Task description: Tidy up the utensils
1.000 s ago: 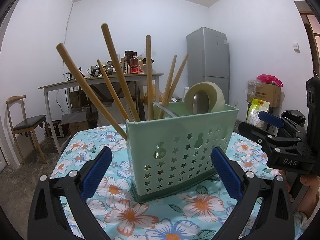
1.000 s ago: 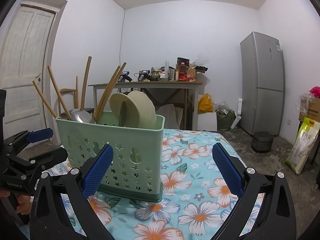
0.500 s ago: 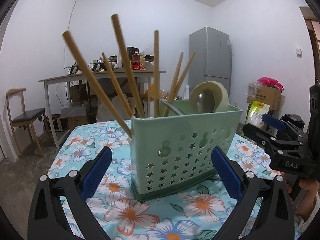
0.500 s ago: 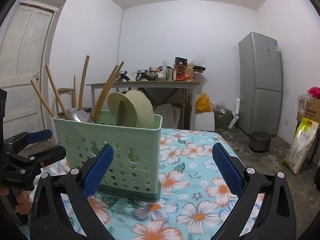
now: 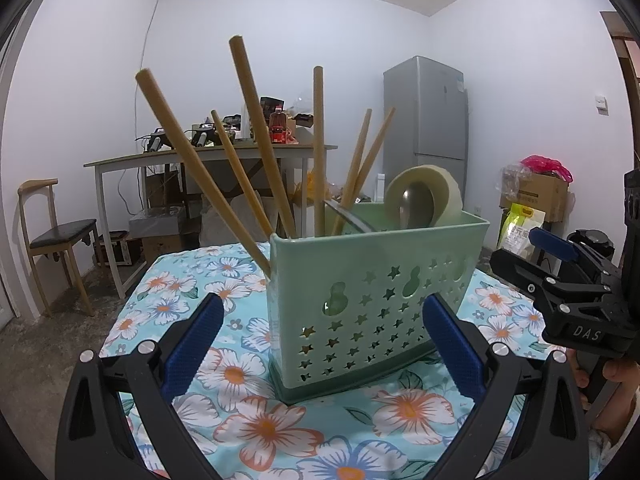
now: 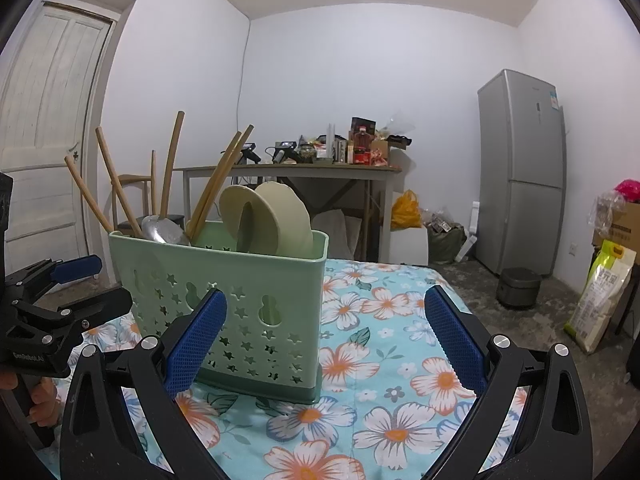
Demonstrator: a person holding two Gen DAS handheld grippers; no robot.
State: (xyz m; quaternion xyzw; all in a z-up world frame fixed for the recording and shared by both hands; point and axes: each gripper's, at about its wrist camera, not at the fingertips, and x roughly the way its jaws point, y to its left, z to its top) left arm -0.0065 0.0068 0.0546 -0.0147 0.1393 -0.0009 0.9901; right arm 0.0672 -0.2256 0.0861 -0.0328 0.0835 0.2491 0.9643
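Since a second ago the left wrist view has swung: the green caddy (image 5: 376,300) sat square and centred then, and now shows its near left corner, shifted right in the picture. In the right wrist view the caddy (image 6: 224,304) has slid slightly left.

The caddy stands upright on the flowered bench (image 5: 248,384), its long axis running left to right across both views. Wooden chopsticks (image 5: 260,136) rise from its left end, most fanning up and leftward, one near vertical. At its right end beige spoons (image 5: 432,196) stand bowls up, a metal spoon (image 6: 164,232) leaning beside them.

The left claw (image 5: 320,352) is spread wide, empty, just in front of the caddy. The right claw (image 6: 326,344) is likewise spread wide, empty, its left finger (image 6: 196,344) overlapping the caddy's front wall.
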